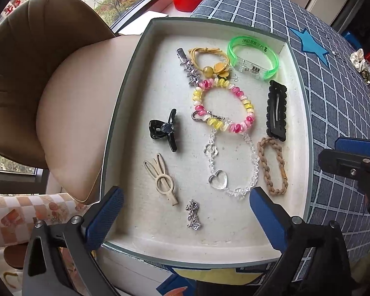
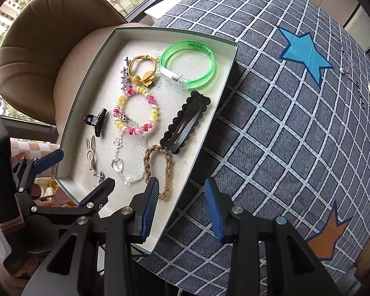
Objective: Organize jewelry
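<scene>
Left gripper [image 1: 186, 218]: your jaws are standing wide, empty, over the silver charm [image 1: 193, 214] near the tray [image 1: 125, 93] rim; right gripper [image 2: 181, 209] half-open, empty, straddling the tray's edge.

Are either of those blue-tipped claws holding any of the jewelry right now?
No. The left gripper hangs wide open above the silver charm in the tray; the right gripper is empty.

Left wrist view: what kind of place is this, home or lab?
Probably a home room by a window: a padded chair, a table under a checked cloth with stars, and a tray of hair clips and bracelets.
</scene>
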